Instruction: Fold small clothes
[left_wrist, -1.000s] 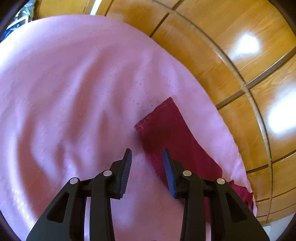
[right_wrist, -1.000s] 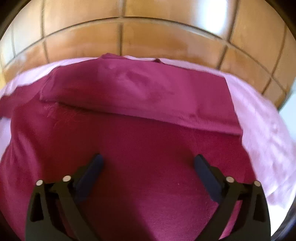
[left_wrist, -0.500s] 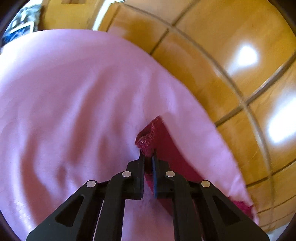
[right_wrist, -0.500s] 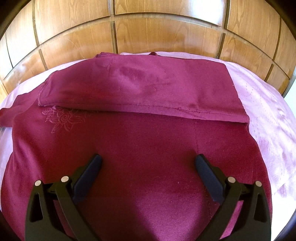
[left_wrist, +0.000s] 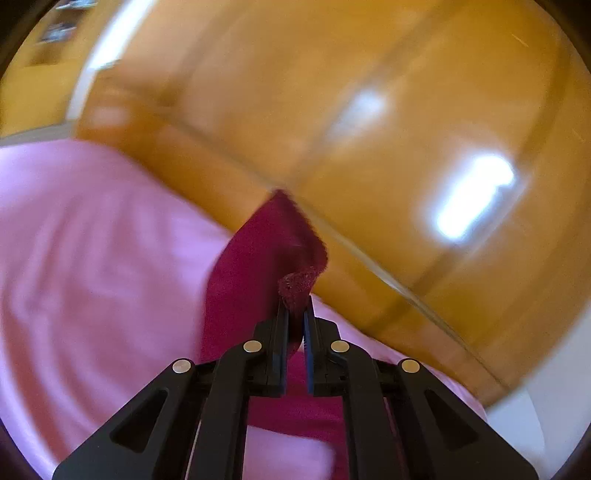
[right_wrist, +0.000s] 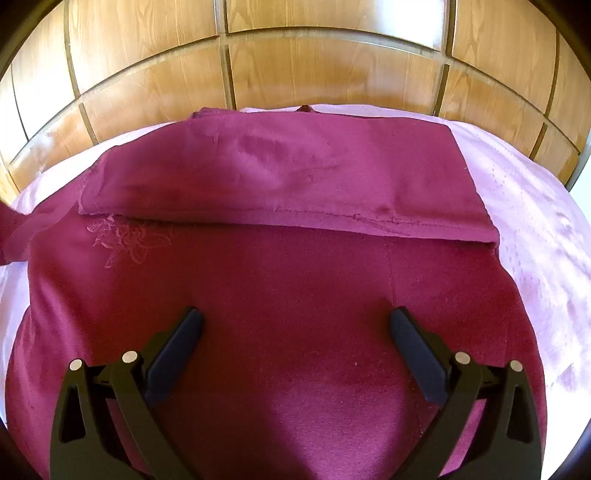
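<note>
A dark red garment (right_wrist: 295, 280) lies spread on a pink bed sheet (right_wrist: 535, 229), its far part folded over toward me, with a faint flower embroidery (right_wrist: 125, 240) at the left. My right gripper (right_wrist: 295, 325) is wide open and empty, hovering over the garment's middle. In the left wrist view my left gripper (left_wrist: 295, 314) is shut on the garment's sleeve end (left_wrist: 258, 273) and holds it lifted off the pink sheet (left_wrist: 92, 258). The sleeve hangs from the jaws, its cuff bunched above the fingertips.
A glossy wooden panelled headboard (right_wrist: 295, 62) stands right behind the bed; it also fills the left wrist view (left_wrist: 369, 129), blurred. The sheet's edge runs close along it. A white strip (left_wrist: 535, 417) shows at the lower right.
My left gripper closed on the sleeve end, then lifted and swung it up toward the headboard. The right gripper stayed open and drew back slightly over the garment.
</note>
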